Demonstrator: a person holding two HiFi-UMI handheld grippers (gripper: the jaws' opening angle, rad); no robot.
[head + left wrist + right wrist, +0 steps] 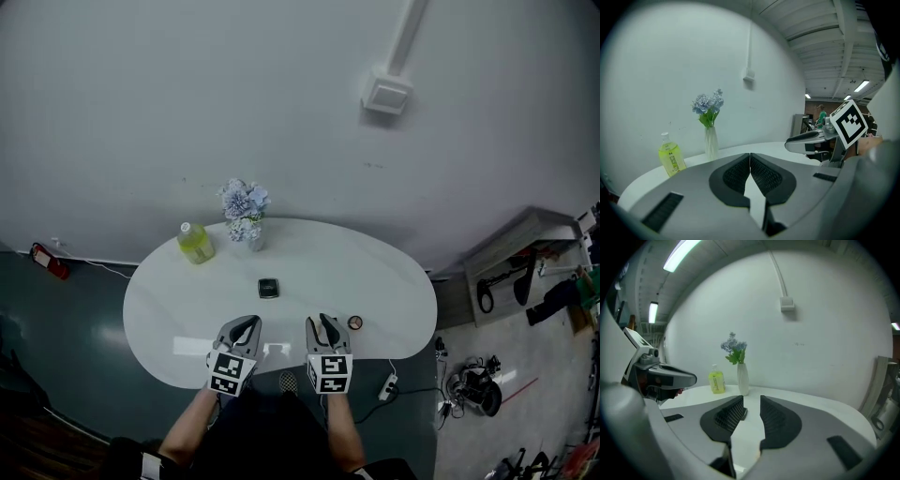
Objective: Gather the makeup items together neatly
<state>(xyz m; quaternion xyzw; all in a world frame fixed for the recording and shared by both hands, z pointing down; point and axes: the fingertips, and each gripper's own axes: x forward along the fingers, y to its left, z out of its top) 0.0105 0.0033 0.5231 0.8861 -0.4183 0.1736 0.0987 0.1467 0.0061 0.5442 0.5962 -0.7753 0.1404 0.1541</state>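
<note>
A dark square compact (269,288) lies near the middle of the white oval table (394,272). A small round brownish pot (354,322) sits near the front edge, just right of my right gripper (322,322). That gripper hovers over the front edge, open, with a narrow gap and nothing between its jaws (751,401). The compact (745,413) shows a little way ahead of it. My left gripper (249,325) is beside it at the front edge, shut and empty, its pads touching (750,157). Both point toward the compact.
A yellow-green bottle (196,243) and a white vase of blue flowers (245,217) stand at the table's back left, against the wall. A power strip (385,386) lies on the floor at the front right, with shelving (525,253) and cables beyond.
</note>
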